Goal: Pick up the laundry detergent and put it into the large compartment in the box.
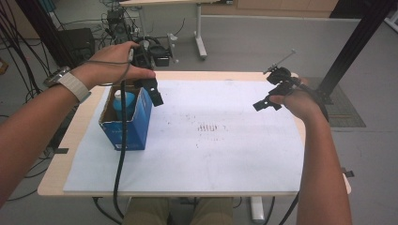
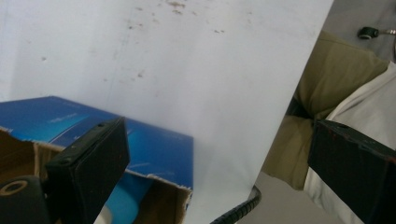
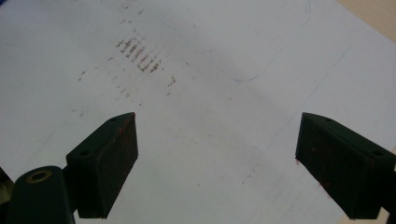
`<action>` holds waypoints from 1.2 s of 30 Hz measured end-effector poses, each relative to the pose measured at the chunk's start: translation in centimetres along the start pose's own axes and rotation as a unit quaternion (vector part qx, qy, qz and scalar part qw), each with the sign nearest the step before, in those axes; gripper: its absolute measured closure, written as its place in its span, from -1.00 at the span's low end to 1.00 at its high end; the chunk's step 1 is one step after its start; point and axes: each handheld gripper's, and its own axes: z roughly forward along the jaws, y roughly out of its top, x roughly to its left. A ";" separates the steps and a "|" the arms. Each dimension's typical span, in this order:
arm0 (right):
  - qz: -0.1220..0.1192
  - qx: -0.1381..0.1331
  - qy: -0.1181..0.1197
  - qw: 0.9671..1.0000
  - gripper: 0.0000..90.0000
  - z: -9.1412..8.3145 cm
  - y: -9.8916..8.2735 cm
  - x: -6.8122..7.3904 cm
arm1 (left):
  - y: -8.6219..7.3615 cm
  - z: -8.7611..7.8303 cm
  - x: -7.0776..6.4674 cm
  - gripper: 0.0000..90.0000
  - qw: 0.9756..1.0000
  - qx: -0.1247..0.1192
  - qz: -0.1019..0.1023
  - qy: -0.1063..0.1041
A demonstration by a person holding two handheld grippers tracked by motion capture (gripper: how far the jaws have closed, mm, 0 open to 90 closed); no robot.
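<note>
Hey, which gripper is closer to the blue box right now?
Left. The left gripper hangs open at the blue box's top edge; the right gripper hovers open far across the white sheet.

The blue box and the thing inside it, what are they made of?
The blue box looks like cardboard: glossy blue print outside, plain brown inside, with a torn, fuzzy edge in the left gripper view. The bottle inside looks like smooth blue plastic with a white cap, though little of it shows.
</note>
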 end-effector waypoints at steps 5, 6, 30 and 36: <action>0.003 0.000 0.000 1.000 -0.71 0.1 -0.1 0.1 | 0.6 0.8 -1.4 -0.85 1.000 0.005 0.031 0.001; 0.002 0.001 0.000 1.000 -0.71 0.1 -0.2 0.1 | 0.7 0.9 -1.5 -0.85 0.999 0.008 0.036 -0.003; 0.005 -0.002 0.000 1.000 -0.71 0.4 -0.6 0.2 | 1.9 3.5 -4.8 -0.86 0.994 0.021 0.108 -0.018; 0.008 -0.002 0.001 1.000 -0.71 0.7 -0.8 0.0 | 1.7 4.5 -5.1 -0.86 0.993 0.022 0.114 -0.019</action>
